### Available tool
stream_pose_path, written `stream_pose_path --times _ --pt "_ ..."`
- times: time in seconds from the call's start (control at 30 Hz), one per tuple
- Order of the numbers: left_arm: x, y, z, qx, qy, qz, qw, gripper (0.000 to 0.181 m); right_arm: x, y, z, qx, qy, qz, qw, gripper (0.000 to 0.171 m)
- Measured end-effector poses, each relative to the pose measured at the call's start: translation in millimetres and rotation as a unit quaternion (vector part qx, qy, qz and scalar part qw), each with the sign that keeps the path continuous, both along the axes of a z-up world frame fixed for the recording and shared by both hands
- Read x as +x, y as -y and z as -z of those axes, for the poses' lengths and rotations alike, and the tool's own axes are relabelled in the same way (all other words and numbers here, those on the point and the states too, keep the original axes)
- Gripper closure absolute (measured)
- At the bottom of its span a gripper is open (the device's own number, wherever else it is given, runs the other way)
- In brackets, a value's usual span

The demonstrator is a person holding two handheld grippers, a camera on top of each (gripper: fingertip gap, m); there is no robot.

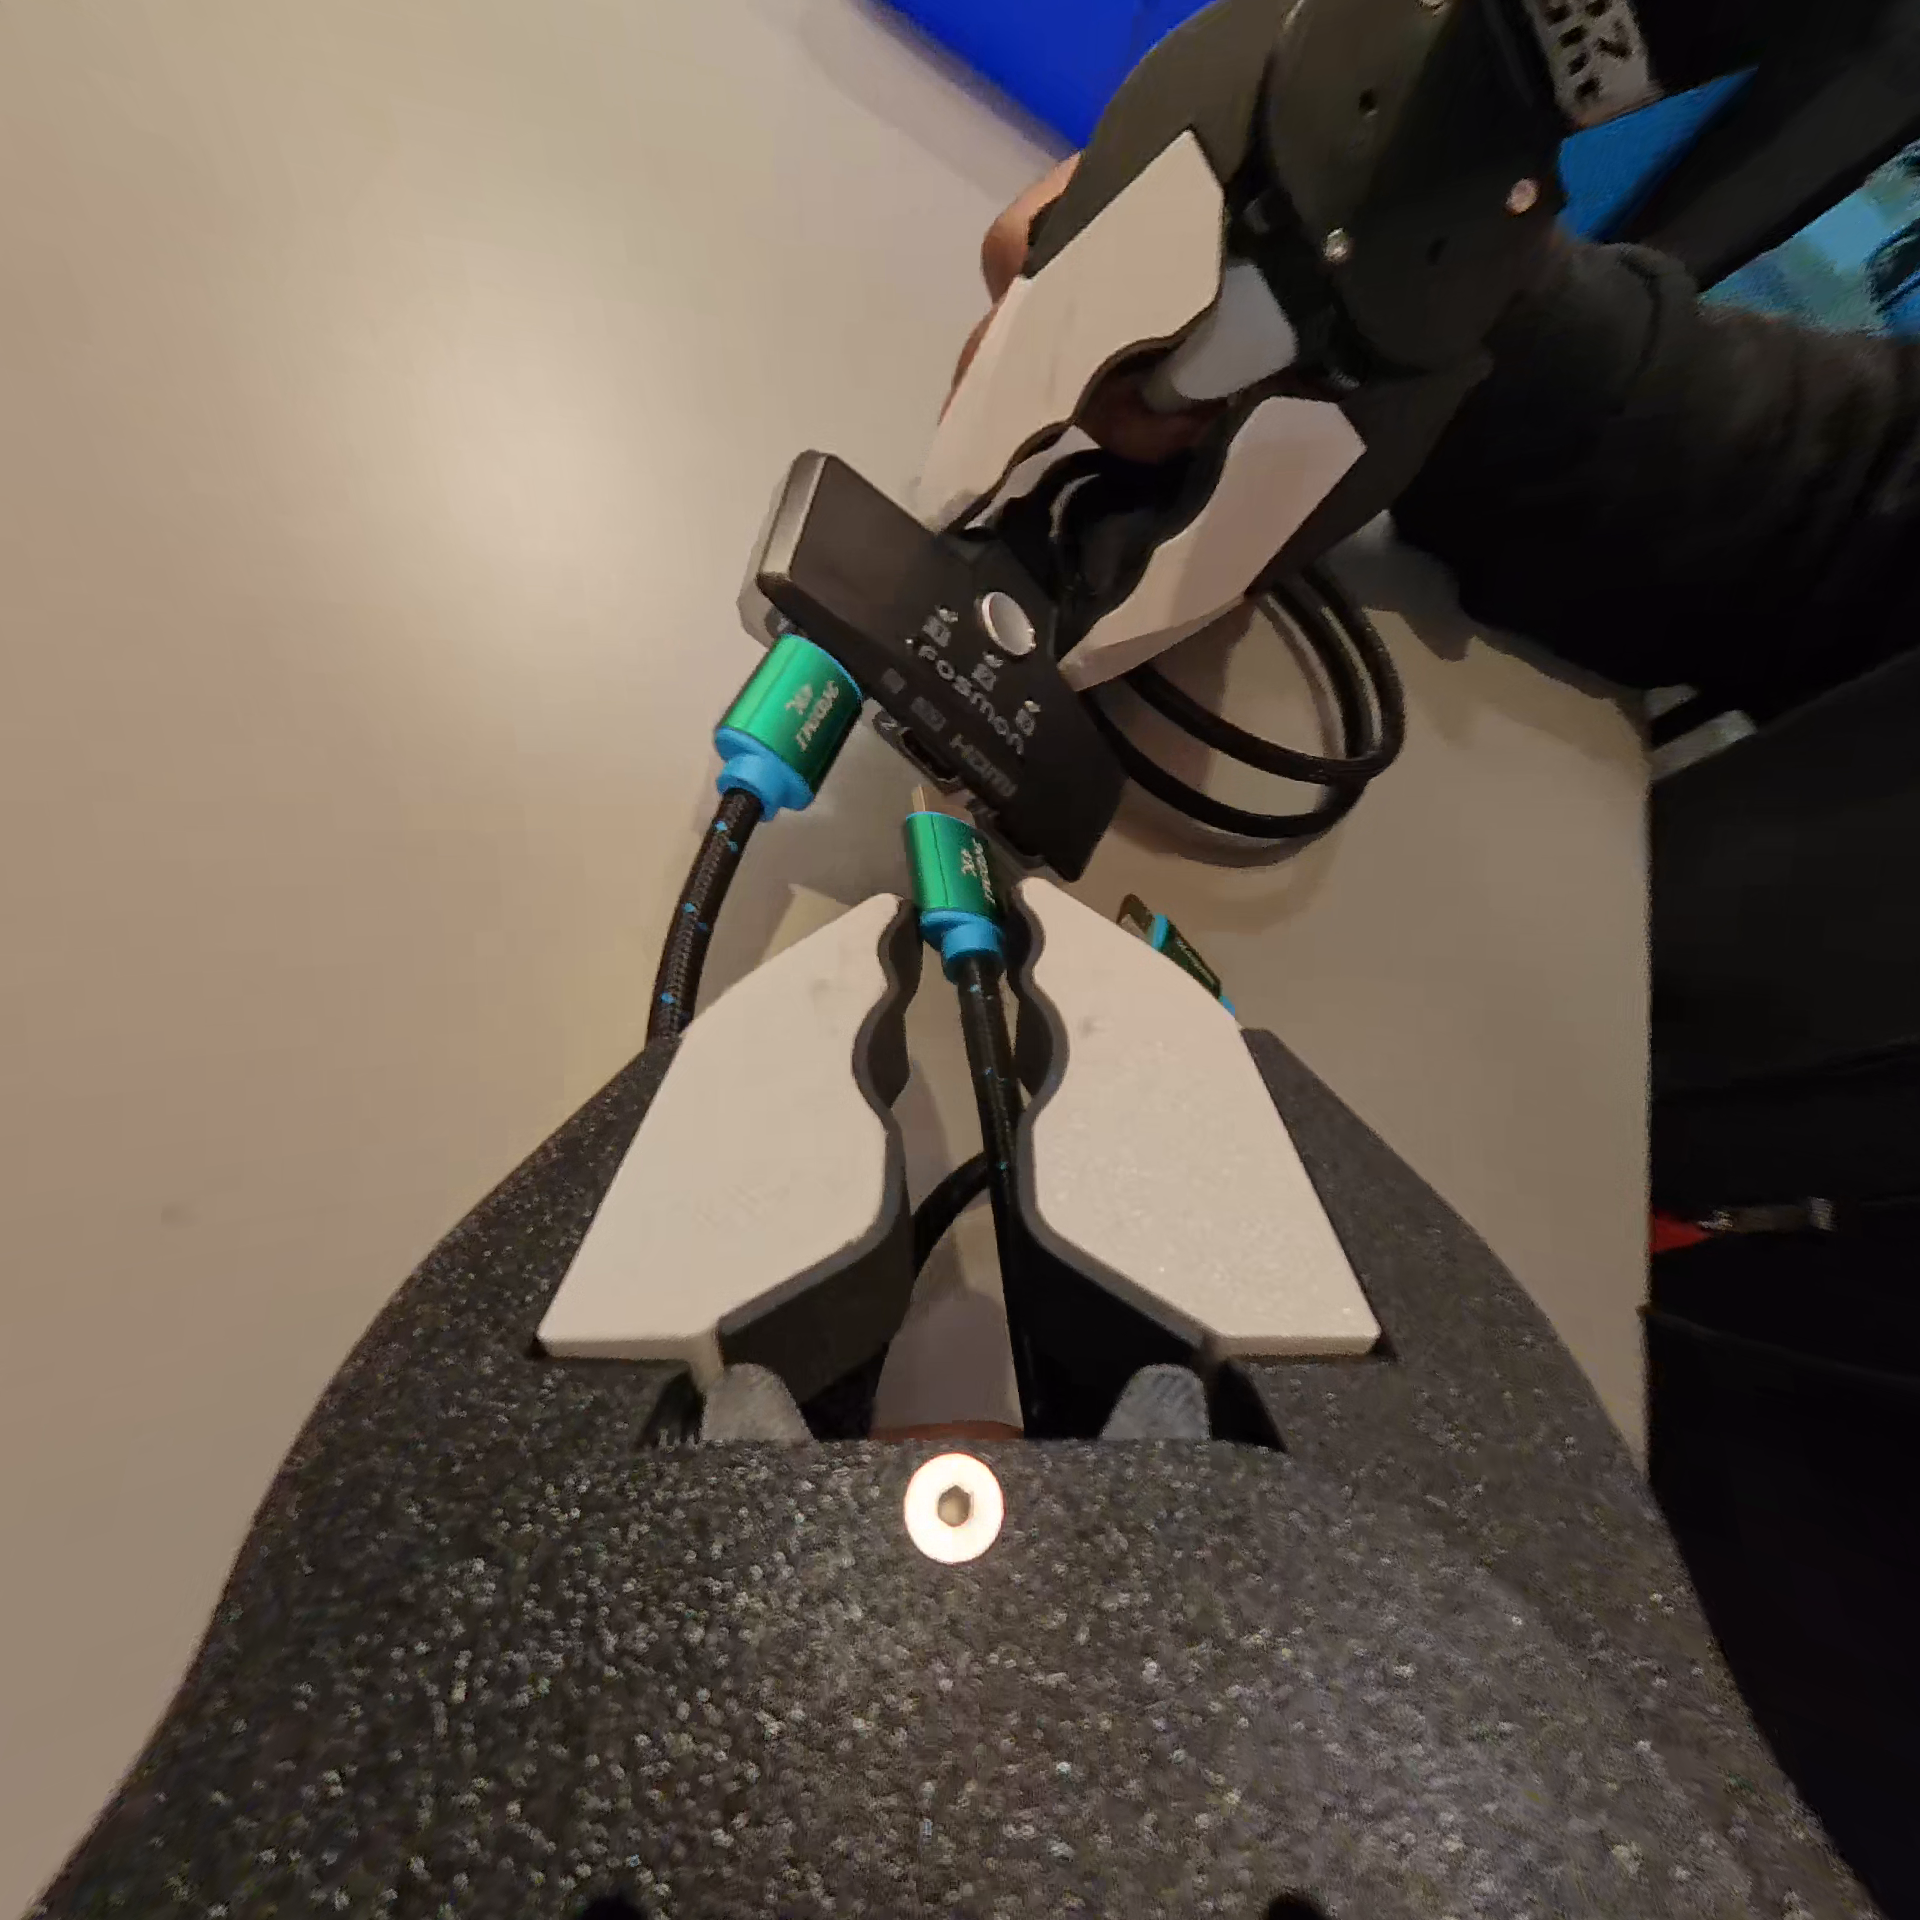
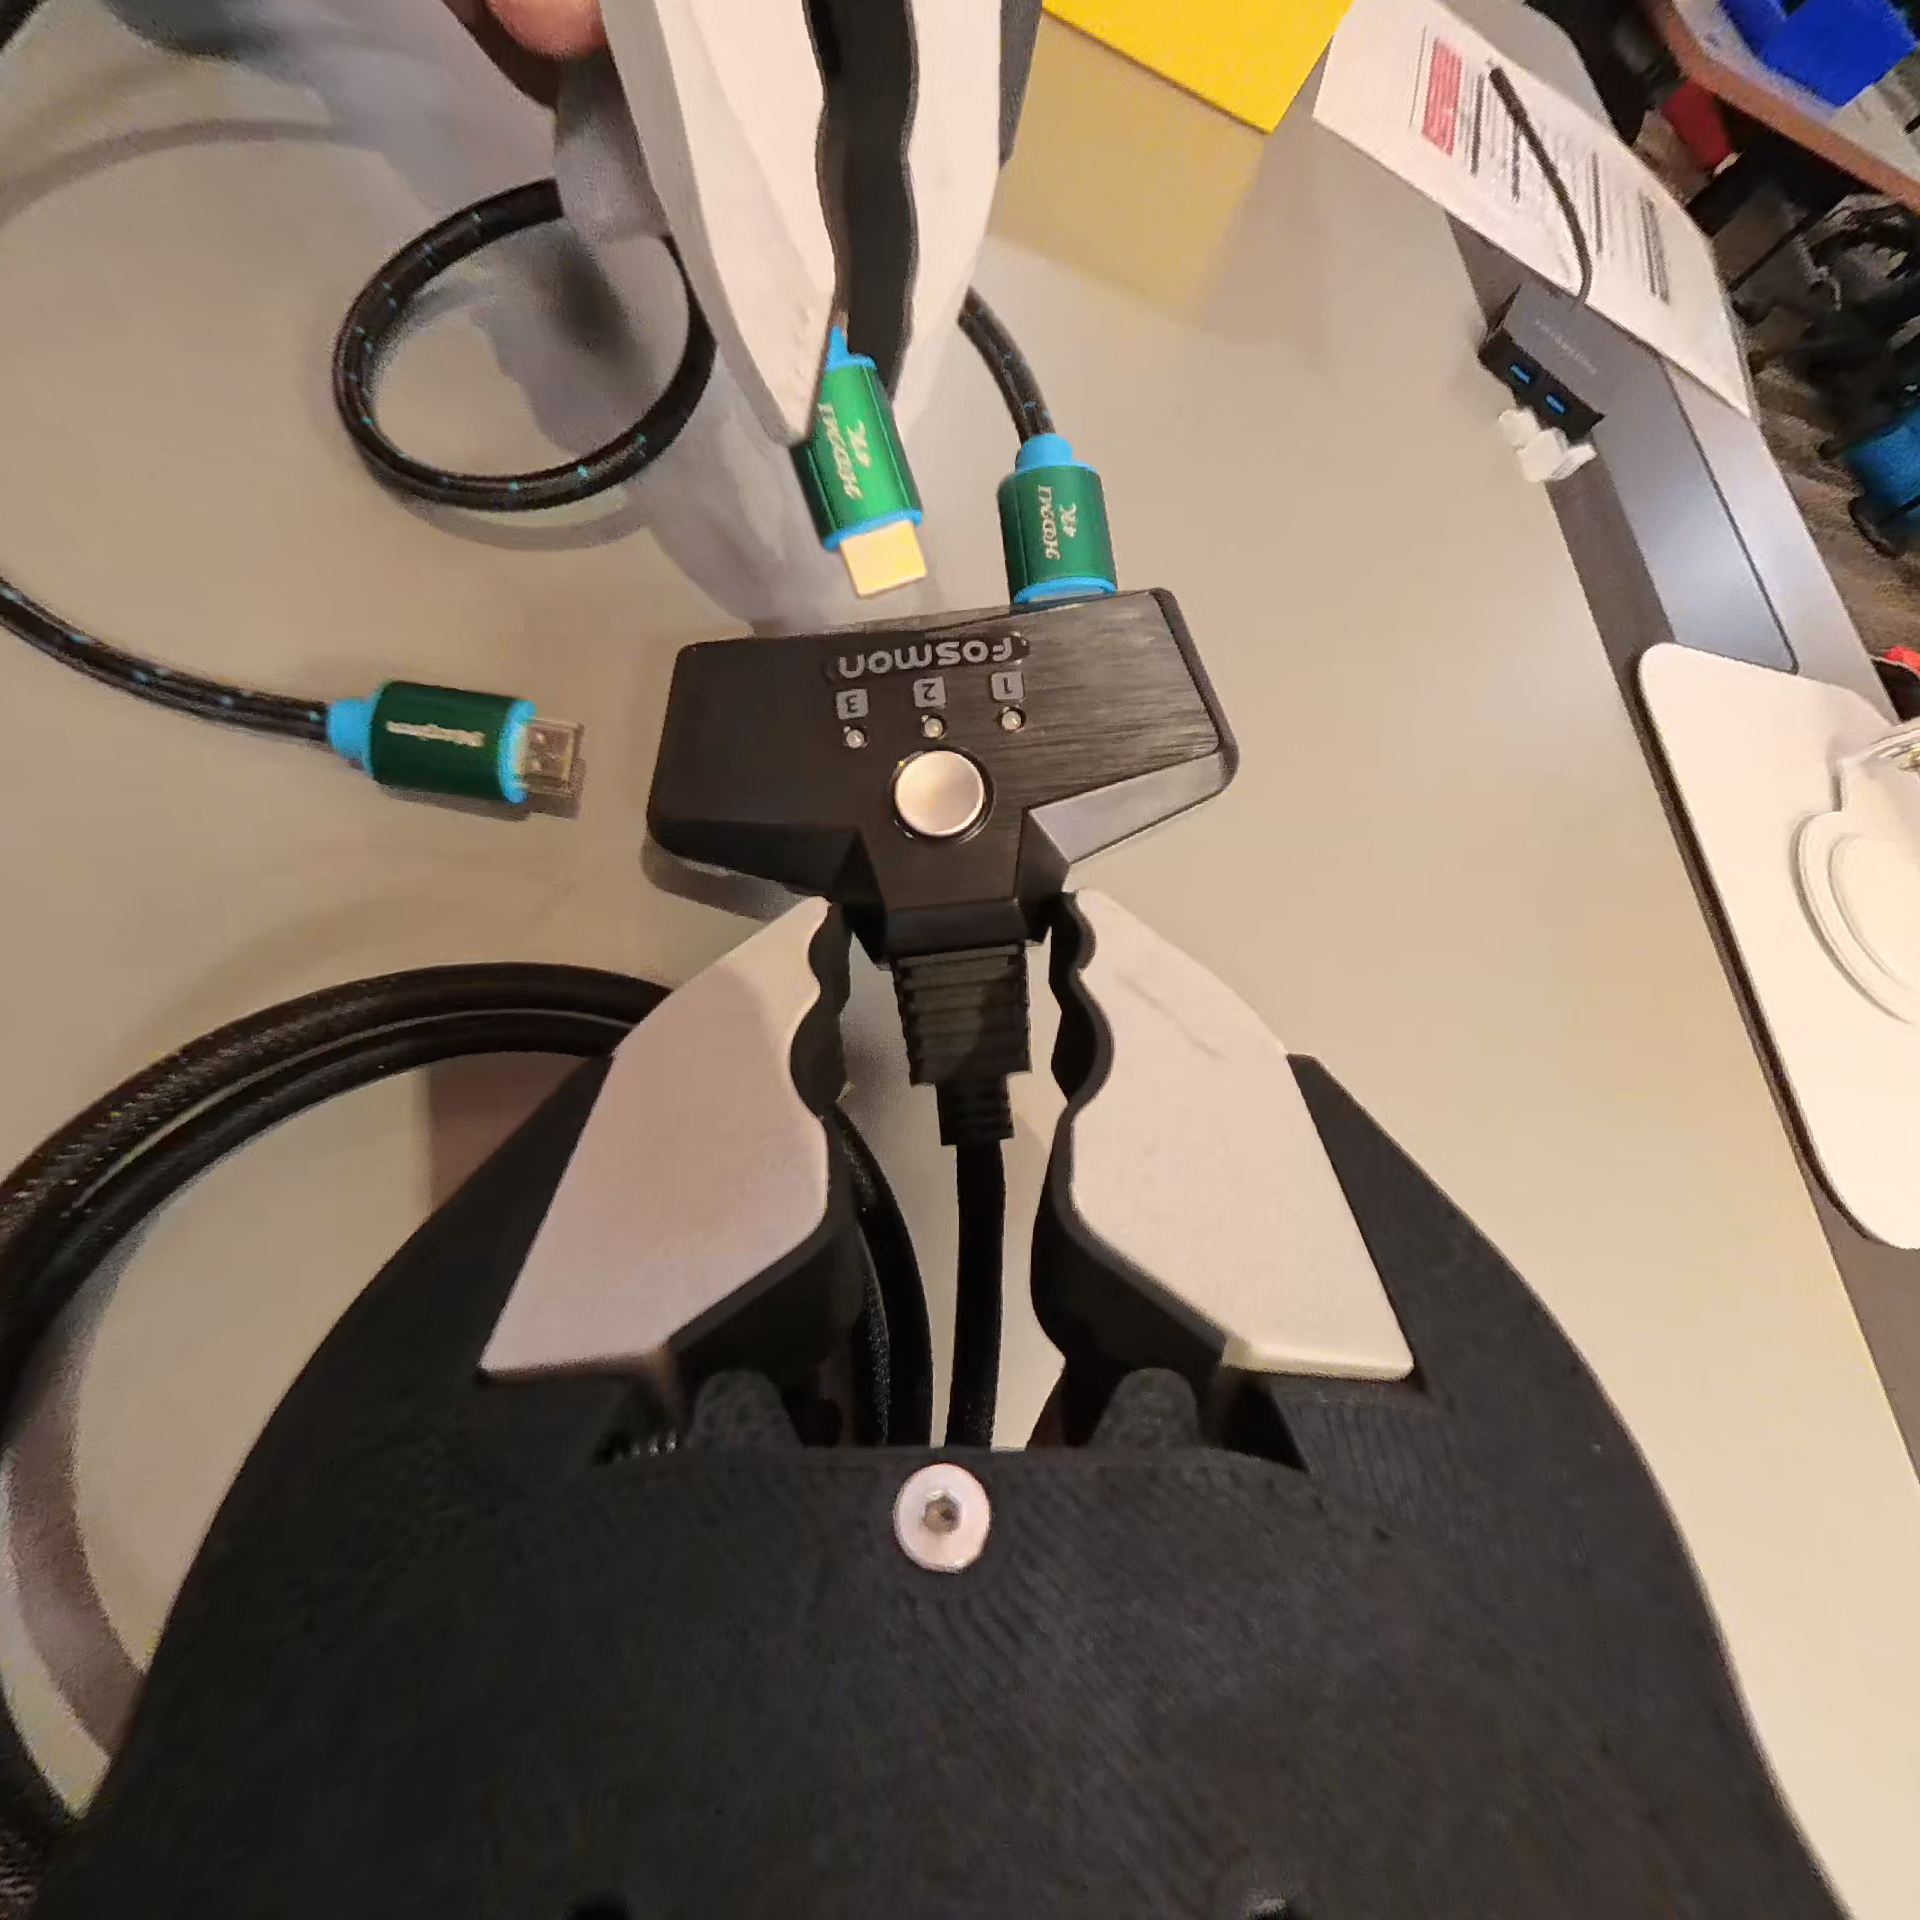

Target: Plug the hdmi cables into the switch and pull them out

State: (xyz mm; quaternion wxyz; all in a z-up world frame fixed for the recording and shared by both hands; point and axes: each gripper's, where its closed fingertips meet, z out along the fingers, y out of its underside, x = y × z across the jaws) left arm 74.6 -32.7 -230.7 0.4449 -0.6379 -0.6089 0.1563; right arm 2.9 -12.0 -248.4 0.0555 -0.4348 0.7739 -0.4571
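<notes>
Left gripper (image 1: 961,914): white jaws nearly closed, pinching the green-and-blue HDMI plug with black braided cable (image 1: 951,883) at its blue collar. Gold tip sits just short of the black brushed-metal HDMI switch box (image 2: 940,748), not inserted, near the middle port.

Right gripper (image 2: 945,925): jaws narrowed onto the switch's black ribbed strain-relief neck (image 2: 956,1003), holding the box above the off-white table (image 1: 312,520).

Second green HDMI plug (image 2: 1055,530) is seated in an end port. Third green plug (image 2: 457,732) lies loose on the table, left of the switch in the right wrist view.
</notes>
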Motion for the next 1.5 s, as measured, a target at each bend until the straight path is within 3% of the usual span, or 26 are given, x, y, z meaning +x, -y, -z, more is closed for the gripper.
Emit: stream_pose_path --times 0.2,0.83,1.03,1.17,1.5 --pt "-6 1 -9 0.02 -0.031 -0.011 0.999 0.165 5 -1 -2 -0.01 0.002 -0.011 1.0 0.134" --pt "-6 0 10 -0.077 -0.04 0.046 0.995 0.165 5 -3 2 -0.005 0.001 -0.029 1.0 0.134" --pt "-9 8 28 -0.183 -0.007 0.041 0.982 0.164 10 -4 11 0.016 -0.011 -0.036 0.999 0.135" --pt "-10 11 47 -0.327 0.009 0.077 0.942 0.157 8 -4 12 0.025 -0.009 -0.028 0.999 0.135" --pt "-2 10 44 -0.326 0.001 0.103 0.94 0.153 0 -7 21 0.061 -0.011 -0.016 0.998 0.135"
